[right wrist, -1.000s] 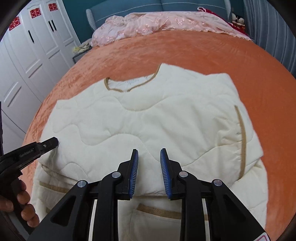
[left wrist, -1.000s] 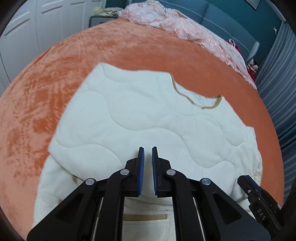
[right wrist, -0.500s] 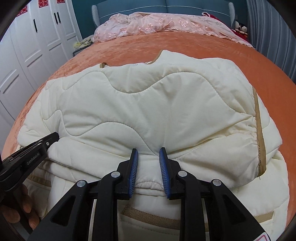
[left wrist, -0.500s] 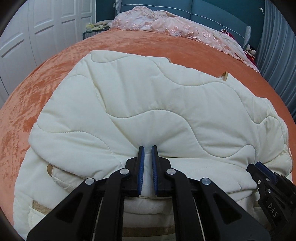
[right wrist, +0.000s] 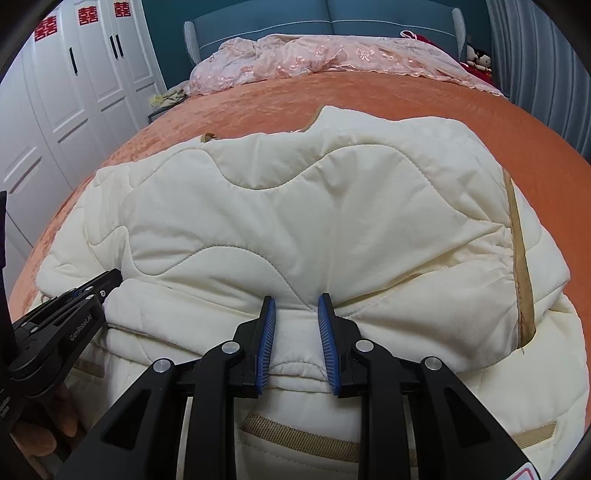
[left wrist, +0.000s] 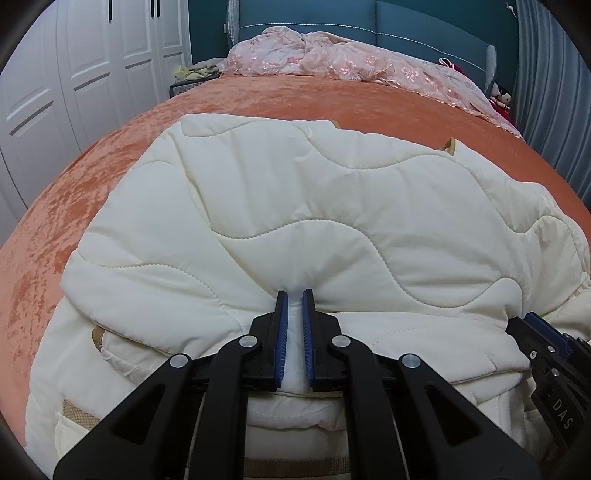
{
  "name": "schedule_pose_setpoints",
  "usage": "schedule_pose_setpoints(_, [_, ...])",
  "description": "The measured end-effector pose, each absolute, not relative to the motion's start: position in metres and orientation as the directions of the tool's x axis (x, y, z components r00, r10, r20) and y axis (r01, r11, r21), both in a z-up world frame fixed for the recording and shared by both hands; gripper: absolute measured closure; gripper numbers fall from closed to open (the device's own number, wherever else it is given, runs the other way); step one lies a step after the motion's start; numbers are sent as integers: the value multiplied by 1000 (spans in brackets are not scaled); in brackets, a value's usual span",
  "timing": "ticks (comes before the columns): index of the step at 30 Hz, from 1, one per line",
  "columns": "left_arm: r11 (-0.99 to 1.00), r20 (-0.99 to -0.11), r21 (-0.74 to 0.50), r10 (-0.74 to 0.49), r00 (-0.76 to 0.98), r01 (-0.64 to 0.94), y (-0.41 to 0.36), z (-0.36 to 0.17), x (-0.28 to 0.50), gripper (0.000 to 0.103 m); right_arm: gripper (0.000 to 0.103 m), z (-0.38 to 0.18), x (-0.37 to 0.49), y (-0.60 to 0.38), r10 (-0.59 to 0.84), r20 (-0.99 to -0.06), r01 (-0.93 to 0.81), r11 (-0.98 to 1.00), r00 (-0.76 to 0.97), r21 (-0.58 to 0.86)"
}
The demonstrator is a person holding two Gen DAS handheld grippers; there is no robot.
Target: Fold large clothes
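Note:
A cream quilted jacket (left wrist: pixel 314 206) with tan trim lies on the orange bedspread (left wrist: pixel 92 173), its upper half folded down toward its hem. My left gripper (left wrist: pixel 293 299) is shut on the folded edge, fabric pinched between its blue pads. My right gripper (right wrist: pixel 295 304) is shut on the same edge of the jacket (right wrist: pixel 314 206) further right, with a thick roll of fabric between its pads. The right gripper also shows at the right edge of the left wrist view (left wrist: pixel 546 339). The left gripper shows at the left of the right wrist view (right wrist: pixel 74 299).
A pink lace cover (left wrist: pixel 351 62) is heaped at the head of the bed against a teal headboard (right wrist: pixel 332 18). White wardrobe doors (left wrist: pixel 74 74) stand at the left, grey curtains (right wrist: pixel 535 55) at the right. Bare orange bedspread (right wrist: pixel 369 99) surrounds the jacket.
Both grippers came down low toward the bed with the jacket's folded edge. The fold now lies bunched over the lower half, and the neckline has gone out of sight behind it.

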State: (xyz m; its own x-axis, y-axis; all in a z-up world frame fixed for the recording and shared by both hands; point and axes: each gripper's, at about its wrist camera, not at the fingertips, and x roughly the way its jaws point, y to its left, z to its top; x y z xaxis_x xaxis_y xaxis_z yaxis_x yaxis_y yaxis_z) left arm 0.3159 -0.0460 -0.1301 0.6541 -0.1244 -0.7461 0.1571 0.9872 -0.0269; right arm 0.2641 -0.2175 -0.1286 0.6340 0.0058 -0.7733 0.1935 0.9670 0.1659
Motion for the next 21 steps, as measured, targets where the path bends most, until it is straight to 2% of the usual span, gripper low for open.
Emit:
schedule_pose_setpoints(4, [981,-756,-113,-189,627,159,-33,-119,319,96,80,-120,263,-234,98,-777,197,941,621,276])
schedule_pose_setpoints(7, [980,-772,-152,-201,603,133,-15,-96,323,93,76,-98,261,-236,101,-797,196,944,596,266])
schedule_pose_setpoints(11, [981,-761,-182,-187,621,72,17,-62,352,93,74,-66,272,-231,114,-769,138,957,629,254])
schedule_pose_setpoints(16, [972,-769,-230,-157,620,-39,47,-43,422,93,74,-47,340,-207,210,-731,54,946,649,319])
schedule_pose_setpoints(21, [966,-794,-237,-131,594,-103,52,-55,490,93,72,-53,443,-181,315,-733,9,916,602,401])
